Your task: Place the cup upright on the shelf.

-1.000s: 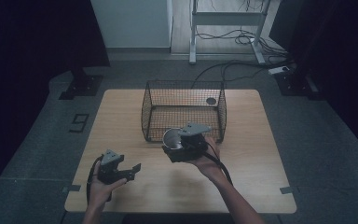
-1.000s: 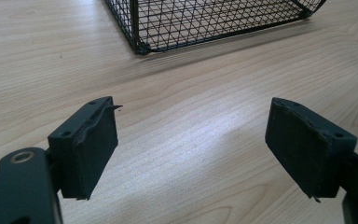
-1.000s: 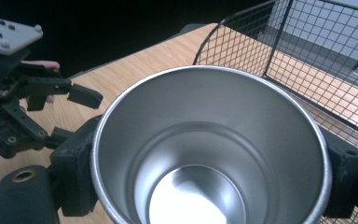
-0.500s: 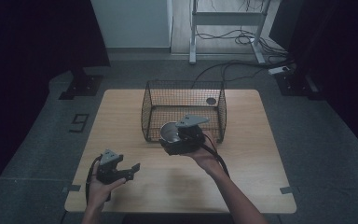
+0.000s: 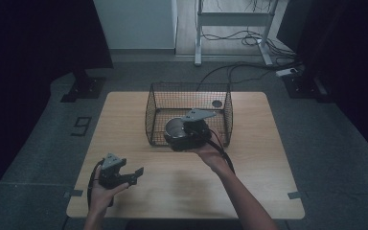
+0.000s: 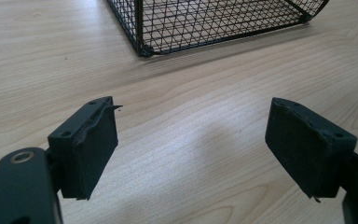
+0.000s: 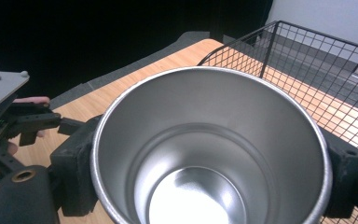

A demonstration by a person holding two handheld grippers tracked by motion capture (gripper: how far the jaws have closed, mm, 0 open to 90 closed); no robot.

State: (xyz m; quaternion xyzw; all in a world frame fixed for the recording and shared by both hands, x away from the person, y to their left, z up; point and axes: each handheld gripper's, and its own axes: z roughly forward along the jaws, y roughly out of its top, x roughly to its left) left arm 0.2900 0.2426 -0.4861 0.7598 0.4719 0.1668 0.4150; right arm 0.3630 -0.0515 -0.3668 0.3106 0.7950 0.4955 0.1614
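A shiny steel cup [image 5: 174, 128] [image 7: 205, 154], open mouth toward the camera and empty inside, is clamped between the black pads of my right gripper [image 5: 177, 134] [image 7: 209, 172]. It hangs at the near wall of a black wire basket [image 5: 149, 115] [image 7: 303, 60] that stands mid-table. My left gripper [image 5: 127, 175] [image 6: 191, 135] rests low near the table's front left, jaws wide apart over bare wood, nothing between its pads [image 6: 91, 144]. The basket's near corner [image 6: 142, 46] is ahead of it.
A small dark round thing [image 5: 216, 103] lies in the basket's far right corner. The wooden table [image 5: 268, 182] has bare room to the right and front. Cables and a metal stand [image 5: 230, 28] sit on the floor behind.
My right gripper has carried the cup up and away from me, from in front of the basket to its near wall. The left gripper has stayed put.
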